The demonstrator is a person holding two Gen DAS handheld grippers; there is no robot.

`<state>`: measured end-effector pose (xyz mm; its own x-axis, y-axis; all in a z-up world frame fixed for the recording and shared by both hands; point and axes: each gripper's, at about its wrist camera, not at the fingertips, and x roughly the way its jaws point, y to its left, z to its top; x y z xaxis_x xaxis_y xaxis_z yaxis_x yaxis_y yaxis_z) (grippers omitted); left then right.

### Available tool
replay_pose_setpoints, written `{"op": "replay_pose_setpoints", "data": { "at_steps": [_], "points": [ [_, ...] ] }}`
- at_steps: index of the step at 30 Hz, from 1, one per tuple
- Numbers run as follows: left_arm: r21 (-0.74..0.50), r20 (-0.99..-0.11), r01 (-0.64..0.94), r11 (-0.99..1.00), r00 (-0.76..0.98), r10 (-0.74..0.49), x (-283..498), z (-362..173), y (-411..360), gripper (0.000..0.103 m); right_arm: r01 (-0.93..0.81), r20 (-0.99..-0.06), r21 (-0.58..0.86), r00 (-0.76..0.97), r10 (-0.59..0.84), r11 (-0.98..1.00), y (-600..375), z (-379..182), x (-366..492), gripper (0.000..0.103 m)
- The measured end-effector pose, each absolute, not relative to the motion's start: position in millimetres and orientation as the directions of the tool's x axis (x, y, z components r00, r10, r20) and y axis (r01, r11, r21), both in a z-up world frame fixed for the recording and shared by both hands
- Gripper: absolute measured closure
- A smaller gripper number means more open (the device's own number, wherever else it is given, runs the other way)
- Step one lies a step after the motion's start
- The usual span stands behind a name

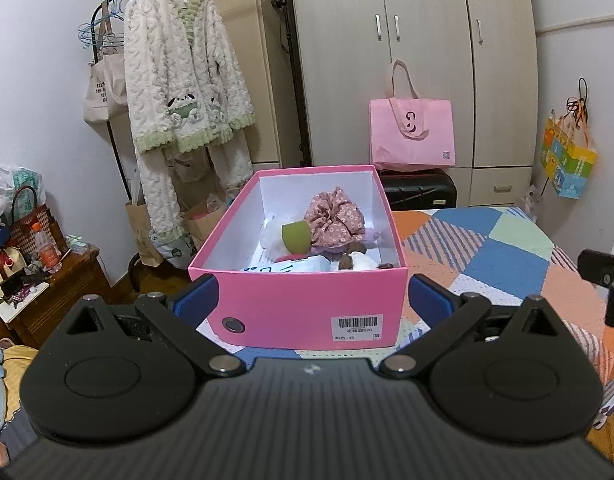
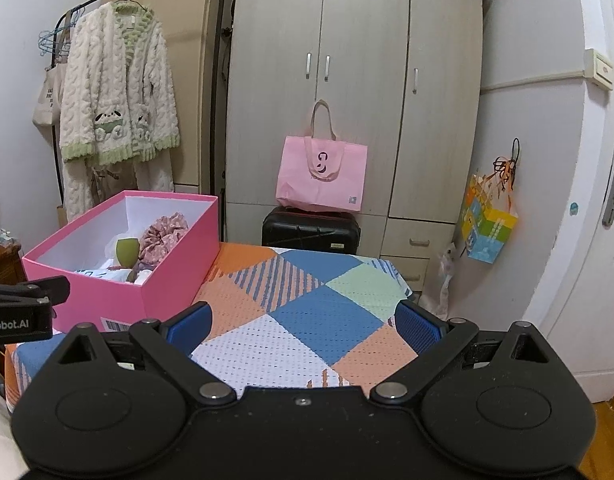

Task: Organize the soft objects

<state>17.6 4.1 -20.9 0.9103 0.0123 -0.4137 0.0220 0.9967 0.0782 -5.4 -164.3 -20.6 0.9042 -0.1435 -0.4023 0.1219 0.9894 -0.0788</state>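
Note:
A pink open box (image 1: 291, 304) stands on the patchwork-covered surface (image 1: 499, 256). It holds several soft items: a pink floral scrunchie (image 1: 336, 216), an olive-green piece (image 1: 295, 235), white cloth with writing (image 1: 291, 267) and small plush bits. My left gripper (image 1: 313, 298) is open, its blue pads flanking the box's near end without gripping it. My right gripper (image 2: 303, 322) is open and empty above the patchwork cover (image 2: 307, 304), to the right of the box (image 2: 119, 280). The scrunchie (image 2: 163, 236) shows inside it.
A wardrobe (image 2: 347, 80) stands behind, with a pink tote (image 2: 322, 176) on a black suitcase (image 2: 311, 232). A fluffy robe (image 1: 179, 80) hangs on a rack at left. A cluttered wooden side table (image 1: 47, 280) is at far left. A colourful bag (image 2: 487, 224) hangs by the door.

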Motion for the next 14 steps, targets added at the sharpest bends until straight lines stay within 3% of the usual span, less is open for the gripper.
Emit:
{"op": "replay_pose_setpoints", "data": {
  "at_steps": [14],
  "points": [
    [0.065,-0.412,0.037,0.997,0.911,-0.007,16.6,-20.8,1.5,0.000,0.133,-0.414,-0.072,0.898,-0.151,0.989,-170.0,-24.8,-3.3,0.003]
  ]
}}
